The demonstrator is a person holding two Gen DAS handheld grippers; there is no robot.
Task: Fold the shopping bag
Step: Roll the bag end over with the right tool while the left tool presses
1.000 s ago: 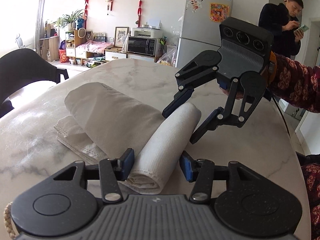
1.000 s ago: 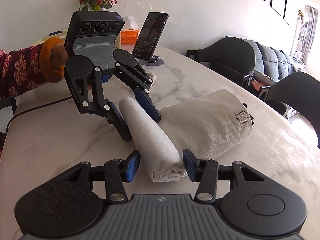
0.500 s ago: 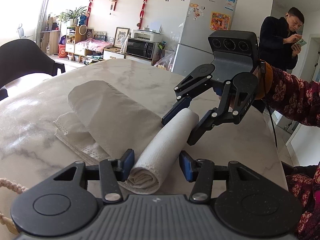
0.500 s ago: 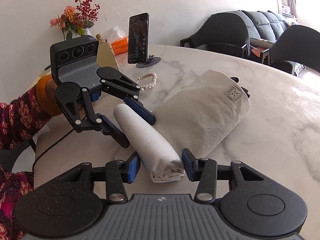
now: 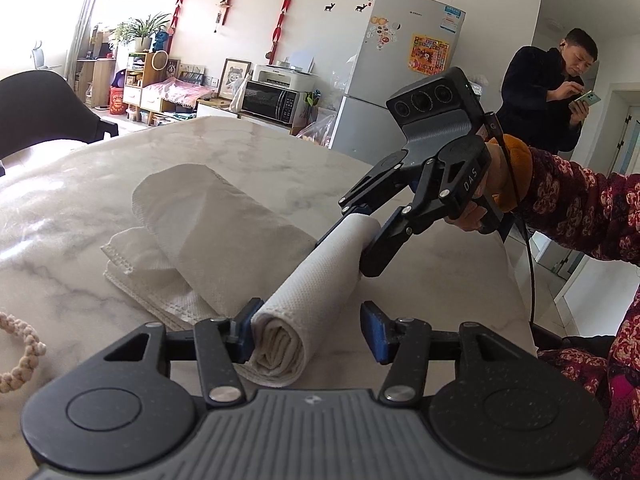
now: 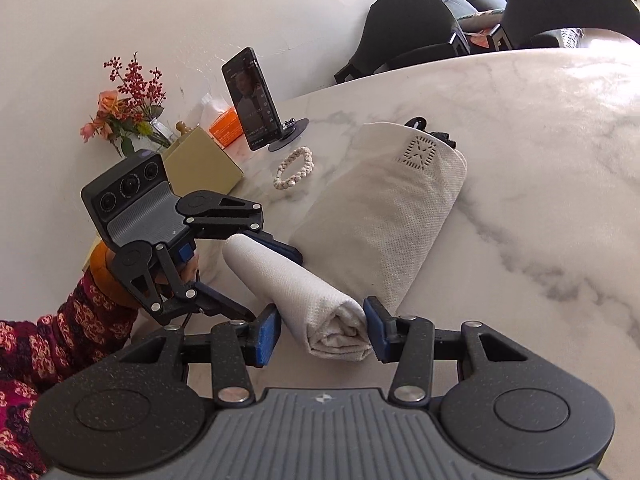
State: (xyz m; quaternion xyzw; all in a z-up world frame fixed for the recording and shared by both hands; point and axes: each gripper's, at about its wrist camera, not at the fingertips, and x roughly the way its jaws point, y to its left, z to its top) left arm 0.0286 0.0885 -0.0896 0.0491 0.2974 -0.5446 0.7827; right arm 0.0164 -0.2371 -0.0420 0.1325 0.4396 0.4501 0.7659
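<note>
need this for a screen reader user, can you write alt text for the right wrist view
A white shopping bag, half rolled into a tube, lies on a marble table with a claw at each end of the roll: the right claw near the camera, the left claw opposite, its jaws opening. Behind are a propped phone, a braided bracelet and flowers.

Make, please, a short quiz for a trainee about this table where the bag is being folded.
1. True or false: the shopping bag is partly rolled up.
2. What lies on the table just in front of the phone? A) a braided loop B) a cup C) a key ring
3. Which colour is the box behind the phone?

Key: 1 true; 2 A; 3 orange.
</note>
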